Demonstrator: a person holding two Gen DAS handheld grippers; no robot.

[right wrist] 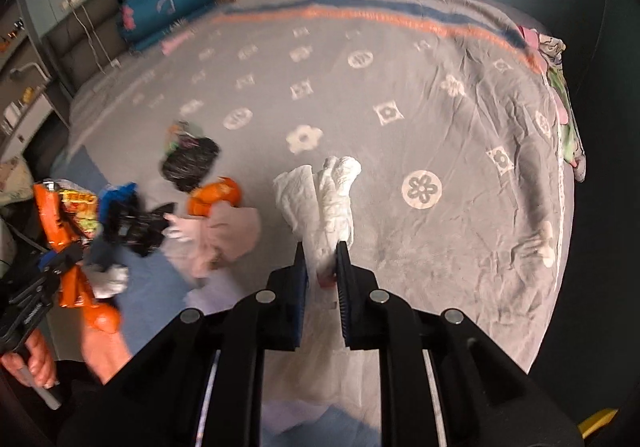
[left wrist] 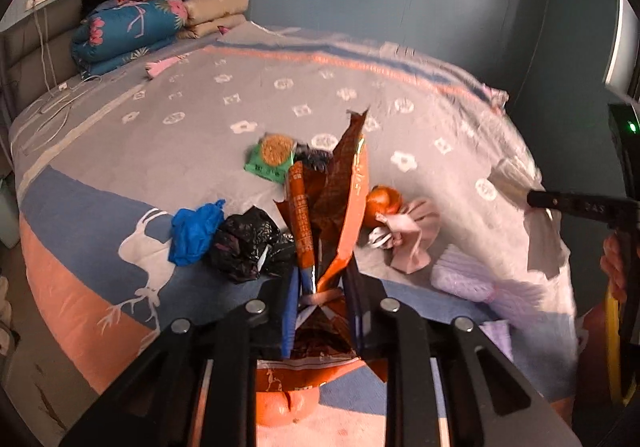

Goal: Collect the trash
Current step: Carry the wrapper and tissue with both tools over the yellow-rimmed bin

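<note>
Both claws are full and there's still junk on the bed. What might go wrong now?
The orange wrapper stands tall above the left claw, pinched only near its bottom, so it could flop or slide out. The white bag in the right claw hangs loose and could snag the pink cloth beside it.

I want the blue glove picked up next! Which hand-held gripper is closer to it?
Left. The left hand-held gripper, clamping an orange wrapper, sits just beside the blue glove. The right hand-held gripper, gripping a white tissue, is farther off.
</note>
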